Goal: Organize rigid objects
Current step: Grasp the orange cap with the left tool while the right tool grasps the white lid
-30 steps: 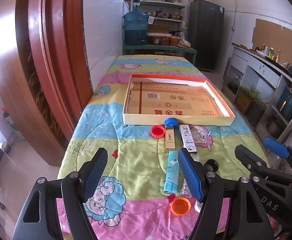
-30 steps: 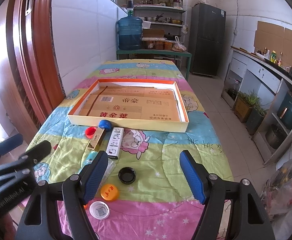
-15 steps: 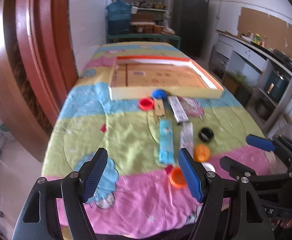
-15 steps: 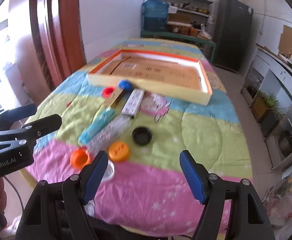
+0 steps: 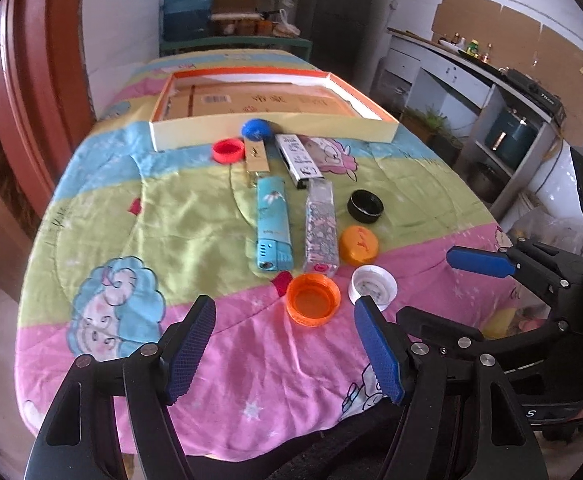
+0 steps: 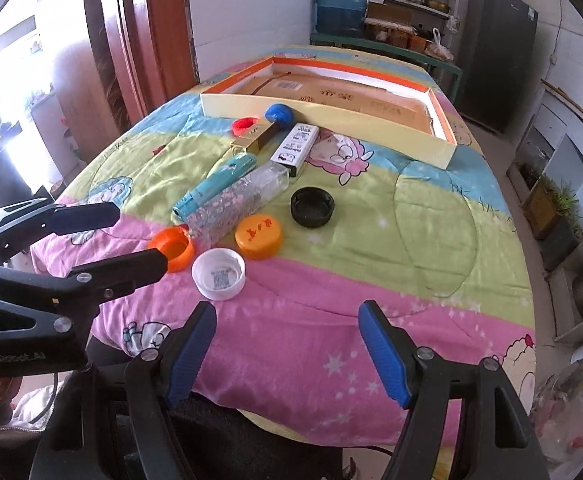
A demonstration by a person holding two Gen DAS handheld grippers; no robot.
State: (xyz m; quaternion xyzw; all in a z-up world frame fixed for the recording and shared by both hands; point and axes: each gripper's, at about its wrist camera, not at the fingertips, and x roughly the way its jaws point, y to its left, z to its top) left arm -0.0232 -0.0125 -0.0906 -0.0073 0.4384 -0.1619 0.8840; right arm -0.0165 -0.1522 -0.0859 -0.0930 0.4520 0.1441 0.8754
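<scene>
Several small objects lie on the cartoon-print cloth: an orange open cap (image 5: 313,299) (image 6: 173,249), a white cap (image 5: 372,289) (image 6: 219,274), an orange lid (image 5: 359,243) (image 6: 258,237), a black lid (image 5: 365,207) (image 6: 312,207), a clear bottle (image 5: 321,227) (image 6: 237,203), a turquoise box (image 5: 273,226) (image 6: 215,186), a white box (image 5: 299,160) (image 6: 296,148), a gold box (image 5: 256,157), a red cap (image 5: 227,151) and a blue cap (image 5: 256,129). My left gripper (image 5: 285,354) is open and empty at the near edge. My right gripper (image 6: 287,352) is open and empty.
A shallow cardboard tray (image 5: 171,142) (image 6: 227,105) with an orange rim stands beyond the objects. A wooden door frame (image 5: 23,80) stands left. Shelves with a water jug (image 5: 187,6) stand behind. A counter (image 5: 471,76) runs along the right.
Both grippers have pulled back toward the near edge of the table and tilted down. The objects now sit farther ahead of the fingers. Both stay open.
</scene>
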